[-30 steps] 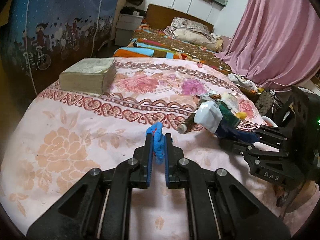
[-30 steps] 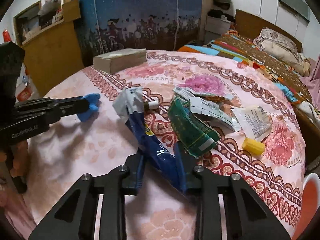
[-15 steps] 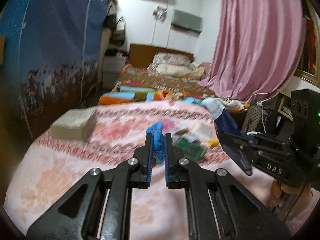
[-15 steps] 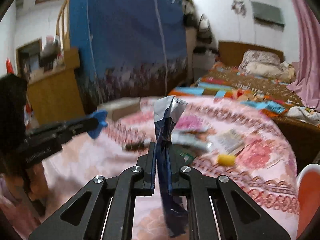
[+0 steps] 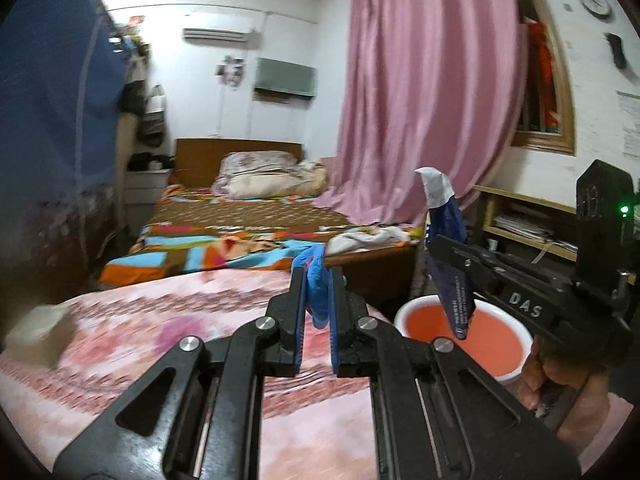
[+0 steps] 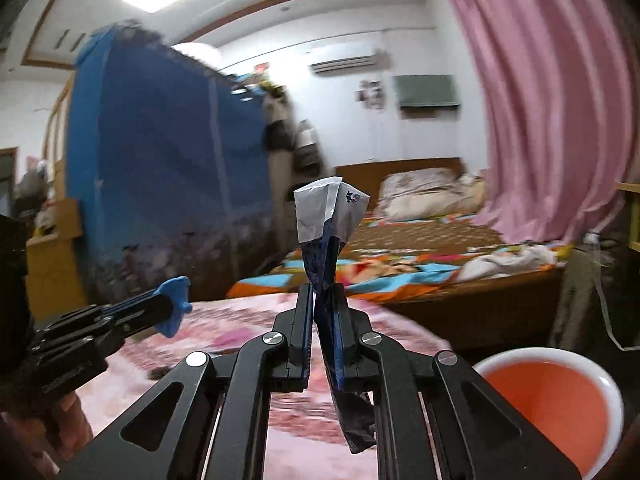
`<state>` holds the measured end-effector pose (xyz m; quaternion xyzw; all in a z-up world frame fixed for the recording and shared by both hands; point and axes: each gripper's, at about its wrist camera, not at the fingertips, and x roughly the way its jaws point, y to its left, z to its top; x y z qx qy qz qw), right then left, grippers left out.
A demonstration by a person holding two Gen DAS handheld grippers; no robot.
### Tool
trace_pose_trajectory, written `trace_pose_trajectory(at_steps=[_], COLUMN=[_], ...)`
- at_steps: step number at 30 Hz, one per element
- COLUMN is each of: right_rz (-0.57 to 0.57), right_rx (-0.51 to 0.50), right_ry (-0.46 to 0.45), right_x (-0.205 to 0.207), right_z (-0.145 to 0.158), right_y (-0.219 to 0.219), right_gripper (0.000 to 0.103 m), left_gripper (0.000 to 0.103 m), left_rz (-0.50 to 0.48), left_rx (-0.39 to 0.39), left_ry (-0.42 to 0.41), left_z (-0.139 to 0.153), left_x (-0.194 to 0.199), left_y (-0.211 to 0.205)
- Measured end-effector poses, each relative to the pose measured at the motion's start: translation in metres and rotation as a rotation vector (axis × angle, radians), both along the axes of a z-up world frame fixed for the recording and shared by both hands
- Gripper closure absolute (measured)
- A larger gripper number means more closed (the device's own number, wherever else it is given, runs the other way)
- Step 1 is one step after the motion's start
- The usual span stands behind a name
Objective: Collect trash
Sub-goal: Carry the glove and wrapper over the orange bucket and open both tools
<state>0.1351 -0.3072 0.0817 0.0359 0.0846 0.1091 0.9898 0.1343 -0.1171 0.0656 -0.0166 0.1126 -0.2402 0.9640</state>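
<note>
A: Since a second ago both arms have lifted off the pile of litter and swung right; the wrapper that lay on the flowered cloth now hangs in the air by the bin.

B: Nearest first, then. The left gripper (image 5: 315, 292) is clenched on a blue scrap (image 5: 318, 288), soft and crumpled, squeezed flat between the pads. It weighs next to nothing.

A: And the right gripper (image 6: 322, 320) is clamped on the dark blue wrapper (image 6: 330, 236), taken near its middle. The silver-lined top stands up above the jaws and the tail droops below them.

B: Thin foil film, I judge: light, limp, a bit slick. A mid-body pinch suits it; an edge hold could let it slide out.

A: Just beyond, low on the right, sits the bin (image 6: 552, 396), white rim, orange inside. In the left view the wrapper's tail hangs over its mouth.

B: It may flutter when let go, so release low.

A: Farther off, the desk (image 5: 132, 332) under its pink cloth carries a pale block (image 5: 40, 334). Behind that, the bed (image 5: 240, 224) and pink curtain (image 5: 424, 92).
</note>
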Motion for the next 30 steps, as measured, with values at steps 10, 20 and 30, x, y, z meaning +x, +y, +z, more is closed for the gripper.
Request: trace_pose_trajectory(at_steps=[10, 20, 30], right_rz=[-0.226, -0.351, -0.393], right_rx=[0.084, 0.162, 0.22], right_ry=[0.109, 0.27, 0.317], right_x=[0.004, 0.006, 0.004], right_z=[-0.021, -0.047, -0.056], right_y=[-0.076, -0.123, -0.143], right_gripper=[0.095, 0.094, 0.068], left_gripper=[0.103, 0.103, 0.096], left_rz=[-0.183, -0.279, -0.297], left_rx=[0.015, 0.049, 0.043], left_ry=[0.149, 0.423, 0.528], left_z=[-0.004, -0.029, -0.04], left_x=[0.032, 0.069, 0.083], left_y=[-0.082, -0.151, -0.172])
